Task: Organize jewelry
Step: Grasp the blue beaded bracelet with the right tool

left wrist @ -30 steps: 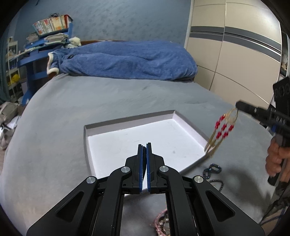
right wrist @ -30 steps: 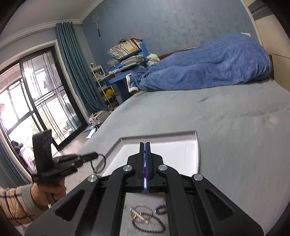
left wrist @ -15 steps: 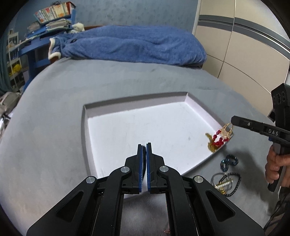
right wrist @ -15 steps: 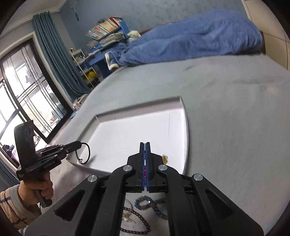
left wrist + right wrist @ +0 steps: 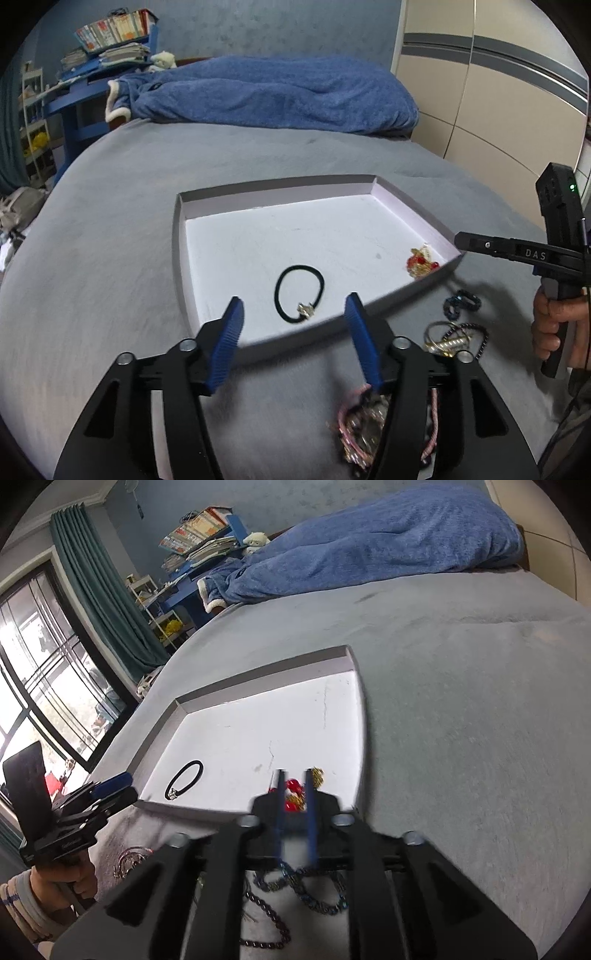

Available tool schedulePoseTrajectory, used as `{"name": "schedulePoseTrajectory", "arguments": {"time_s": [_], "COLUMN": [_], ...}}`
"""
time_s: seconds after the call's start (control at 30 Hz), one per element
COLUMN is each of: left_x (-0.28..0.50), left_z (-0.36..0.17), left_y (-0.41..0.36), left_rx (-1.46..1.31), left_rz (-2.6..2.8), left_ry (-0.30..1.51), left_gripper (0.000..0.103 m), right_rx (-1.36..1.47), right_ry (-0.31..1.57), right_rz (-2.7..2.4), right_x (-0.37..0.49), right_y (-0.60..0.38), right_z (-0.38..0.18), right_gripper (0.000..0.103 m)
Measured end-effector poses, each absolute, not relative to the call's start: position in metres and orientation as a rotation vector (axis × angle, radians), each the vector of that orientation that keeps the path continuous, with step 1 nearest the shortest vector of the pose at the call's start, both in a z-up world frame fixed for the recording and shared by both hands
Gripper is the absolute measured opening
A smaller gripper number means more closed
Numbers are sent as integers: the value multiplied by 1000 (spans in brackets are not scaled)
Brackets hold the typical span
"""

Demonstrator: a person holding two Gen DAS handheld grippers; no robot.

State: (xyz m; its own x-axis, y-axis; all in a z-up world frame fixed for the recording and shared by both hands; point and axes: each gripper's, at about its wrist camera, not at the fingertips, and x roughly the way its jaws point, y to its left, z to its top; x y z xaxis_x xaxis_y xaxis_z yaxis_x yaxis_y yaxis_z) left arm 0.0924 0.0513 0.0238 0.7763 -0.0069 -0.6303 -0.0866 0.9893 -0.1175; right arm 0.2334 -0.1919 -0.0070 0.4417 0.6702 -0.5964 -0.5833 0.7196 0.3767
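Grey bedspread (image 5: 110, 206) carries everything you are working on, with a rumpled blue blanket (image 5: 273, 92) along its far edge. The shallow white tray (image 5: 177, 236) sits near the bed's near edge. Outside the tray's near rim lie the loose pieces: a pink beaded tangle (image 5: 354, 424), a dark bead bracelet with gold rings (image 5: 458, 338) and a blue-black chain (image 5: 461, 303).

Your left gripper (image 5: 293, 314) hangs over the tray's near rim, its blue pads spreading apart with nothing between them; the black hair tie with a small charm (image 5: 299, 293) lies flat on the tray floor just beyond the tips. Your right gripper (image 5: 294, 786) is over the tray's near right corner, its jaws parting narrowly, and the red-and-gold beaded earring (image 5: 421, 260) rests in that corner, showing in the gap but not pinched.
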Motion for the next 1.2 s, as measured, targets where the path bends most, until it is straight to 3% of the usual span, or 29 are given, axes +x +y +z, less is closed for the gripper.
{"name": "schedulePoseTrajectory", "arguments": {"time_s": [0.27, 0.43, 0.93, 1.0, 1.03, 1.2], "left_x": [62, 55, 45, 46, 46, 48], "left_z": [20, 13, 8, 8, 8, 7], "left_y": [30, 23, 10, 6, 3, -3], "left_rx": [-139, -147, -98, -84, -70, -47], "left_rz": [6, 1, -15, -32, -45, -47], "left_ry": [656, 665, 646, 648, 652, 668], "left_gripper": [72, 73, 75, 75, 75, 75], "right_rx": [162, 164, 73, 43, 34, 63], "right_ry": [808, 838, 898, 891, 893, 882], "right_rz": [765, 762, 725, 718, 716, 723], "right_x": [211, 202, 207, 205, 205, 202], "right_y": [-224, -233, -218, -215, -214, -220], "right_z": [-22, -33, -43, -44, -45, -46], "right_gripper": [23, 36, 44, 38, 27, 16]}}
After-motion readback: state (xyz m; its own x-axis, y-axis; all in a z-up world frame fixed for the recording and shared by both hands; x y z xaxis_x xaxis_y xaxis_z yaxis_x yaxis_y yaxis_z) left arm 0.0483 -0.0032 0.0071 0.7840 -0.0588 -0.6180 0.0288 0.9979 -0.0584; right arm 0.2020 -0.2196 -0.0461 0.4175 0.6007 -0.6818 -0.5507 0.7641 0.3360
